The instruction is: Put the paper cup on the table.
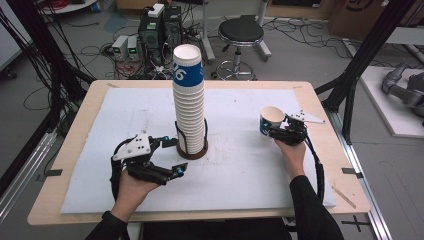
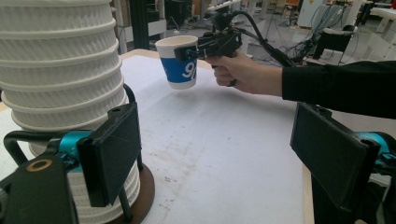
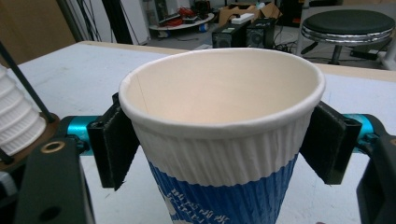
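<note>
A single paper cup (image 1: 270, 120) is clamped just under its rim between the two pads of the right gripper (image 1: 281, 128), upright and lifted clear of the white mat (image 1: 250, 165), over the mat's right half near the right edge of the tabletop (image 1: 330, 165). The cup stack (image 1: 189, 102) stands in its wire holder (image 1: 191, 145) at the middle of the mat. The left gripper (image 1: 172, 155) sits at the holder's base with its jaws spread wide: one pad lies against the lower cups, the other stands well apart, so nothing is gripped.

Judged step: setting the separated cup down on the mat. To do it well, keep the cup vertical and lower it straight until its base rests flat before easing the pads apart; the ribbed wall is thin, so a light squeeze avoids denting the rim. Choose a spot well apart from the stack so that the withdrawing jaws do not nudge it. The left gripper can steady the holder meanwhile.
</note>
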The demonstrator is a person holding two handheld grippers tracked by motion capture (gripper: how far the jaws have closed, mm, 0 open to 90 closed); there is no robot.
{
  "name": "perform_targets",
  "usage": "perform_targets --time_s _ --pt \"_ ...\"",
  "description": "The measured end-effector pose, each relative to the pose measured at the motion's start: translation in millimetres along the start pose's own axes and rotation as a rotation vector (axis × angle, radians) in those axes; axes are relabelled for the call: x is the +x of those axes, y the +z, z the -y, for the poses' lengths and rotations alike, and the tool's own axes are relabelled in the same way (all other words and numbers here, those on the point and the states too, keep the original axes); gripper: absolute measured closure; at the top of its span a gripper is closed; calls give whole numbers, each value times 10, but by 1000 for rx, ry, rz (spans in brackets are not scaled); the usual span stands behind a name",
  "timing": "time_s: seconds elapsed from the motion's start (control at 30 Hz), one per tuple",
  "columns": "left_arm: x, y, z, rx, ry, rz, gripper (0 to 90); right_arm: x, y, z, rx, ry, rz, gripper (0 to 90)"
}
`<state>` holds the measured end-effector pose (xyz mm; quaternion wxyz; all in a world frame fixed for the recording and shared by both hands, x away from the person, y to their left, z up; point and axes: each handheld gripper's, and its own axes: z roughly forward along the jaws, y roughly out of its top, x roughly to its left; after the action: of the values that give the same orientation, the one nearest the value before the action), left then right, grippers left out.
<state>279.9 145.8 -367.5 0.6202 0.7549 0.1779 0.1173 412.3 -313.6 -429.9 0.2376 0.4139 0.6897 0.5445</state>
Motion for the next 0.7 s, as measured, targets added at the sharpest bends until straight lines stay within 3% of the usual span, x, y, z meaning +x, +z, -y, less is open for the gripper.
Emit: perform_targets --time_s 0.7 --pt "-9 19 -2 0 4 5 163 8 54 55 90 -6 53 189"
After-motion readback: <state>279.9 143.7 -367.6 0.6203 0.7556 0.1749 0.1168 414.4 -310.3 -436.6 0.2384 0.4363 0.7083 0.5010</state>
